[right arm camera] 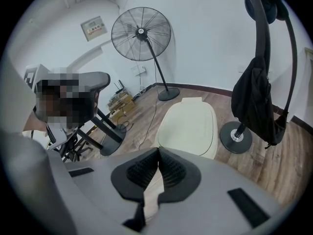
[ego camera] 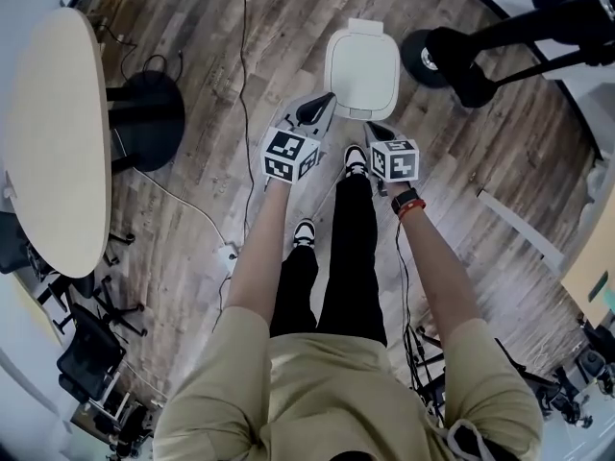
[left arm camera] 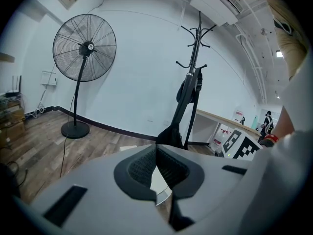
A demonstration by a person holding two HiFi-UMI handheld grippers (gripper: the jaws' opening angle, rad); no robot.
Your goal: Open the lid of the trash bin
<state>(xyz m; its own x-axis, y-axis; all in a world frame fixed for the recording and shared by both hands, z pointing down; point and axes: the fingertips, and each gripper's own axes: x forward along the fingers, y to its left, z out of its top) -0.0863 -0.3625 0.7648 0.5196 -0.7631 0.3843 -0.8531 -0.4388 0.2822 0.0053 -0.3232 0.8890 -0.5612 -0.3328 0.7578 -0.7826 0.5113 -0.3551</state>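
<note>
Right now the trash bin (ego camera: 362,70) stands on the floor, lid (right arm camera: 188,126) shut, its long axis running away from you and its hinge tab at the far end. At the bin's near edge, your left gripper (ego camera: 315,111) and right gripper (ego camera: 378,131) hang closed and empty. Only the right one aims down at the lid.

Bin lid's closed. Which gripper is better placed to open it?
Probably right. The right gripper points straight at the lid. The left gripper aims higher, at the wall and fan. Both are shut.
</note>
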